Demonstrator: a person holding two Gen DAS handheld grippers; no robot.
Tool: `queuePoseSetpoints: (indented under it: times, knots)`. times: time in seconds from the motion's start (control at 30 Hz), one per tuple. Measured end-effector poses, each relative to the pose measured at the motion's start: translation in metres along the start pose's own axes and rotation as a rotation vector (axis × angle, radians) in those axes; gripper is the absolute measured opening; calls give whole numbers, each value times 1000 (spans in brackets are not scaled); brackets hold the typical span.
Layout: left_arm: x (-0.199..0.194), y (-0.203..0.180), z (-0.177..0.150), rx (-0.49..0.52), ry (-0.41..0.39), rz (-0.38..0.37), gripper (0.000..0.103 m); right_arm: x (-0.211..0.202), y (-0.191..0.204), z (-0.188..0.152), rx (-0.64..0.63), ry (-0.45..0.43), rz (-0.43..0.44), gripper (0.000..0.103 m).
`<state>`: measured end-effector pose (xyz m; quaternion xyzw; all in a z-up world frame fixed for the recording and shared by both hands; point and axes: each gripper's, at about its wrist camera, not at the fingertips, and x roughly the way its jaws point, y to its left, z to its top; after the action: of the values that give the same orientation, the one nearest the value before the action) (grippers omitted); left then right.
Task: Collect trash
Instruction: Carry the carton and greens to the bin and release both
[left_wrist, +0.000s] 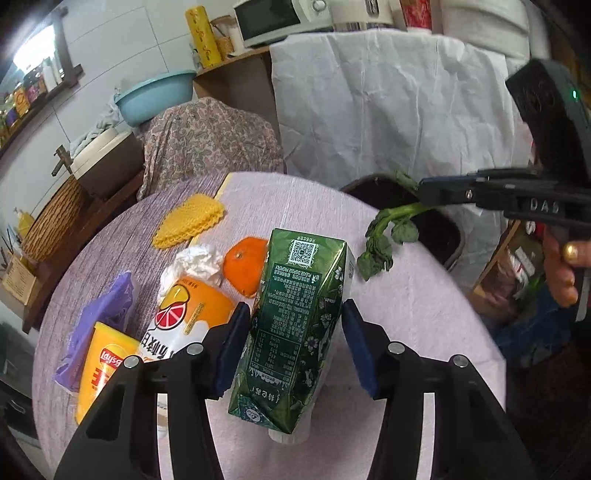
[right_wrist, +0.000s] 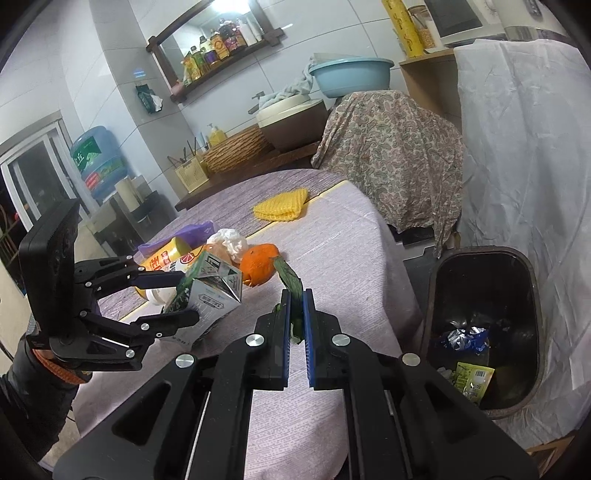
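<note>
your right gripper pinches the limp green stalk just short of the bin for dropping, while your left gripper straddles the green carton beside the bin, pads not yet clamped.

On your table the carton stands nearest you, with the orange just behind it and the cup and chip can to its left. The bin sits off the table's right edge, wrappers inside it.
</note>
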<state>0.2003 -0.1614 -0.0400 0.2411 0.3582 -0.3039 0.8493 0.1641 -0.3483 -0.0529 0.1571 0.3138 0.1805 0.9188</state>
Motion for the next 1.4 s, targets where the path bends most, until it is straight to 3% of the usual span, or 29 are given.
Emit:
queuePoseSetpoints:
  times: [0.2,0.37,0.47,0.6,0.77,1.0,1.03,1.1,1.4]
  knots:
    - [-2,-14,20,-62,-80,-44,48,-25,-17,2,35,-57,-35,7]
    - [3,-30,51,-107,-141,-94,47,-47,-41,8,61,-107,-116,7]
    - [6,-43,73,-113,-172,-116,47,-54,-64,12,70,-119,-225,7]
    - [21,-62,102,-129,-186,-146,46,-36,-105,5,104,-63,-357,7]
    - [56,-90,122,-130,-154,-168,46,4,-163,-22,210,37,-403,7]
    - [112,-128,136,-128,-61,-184,46,36,-202,-58,287,95,-436,9]
    - [118,-132,137,-125,-51,-183,46,36,-207,-62,306,99,-443,11]
    - [128,-138,140,-122,-29,-182,45,33,-213,-69,333,97,-450,26]
    - [176,-165,142,-117,93,-182,45,-10,-224,-79,377,5,-571,46]
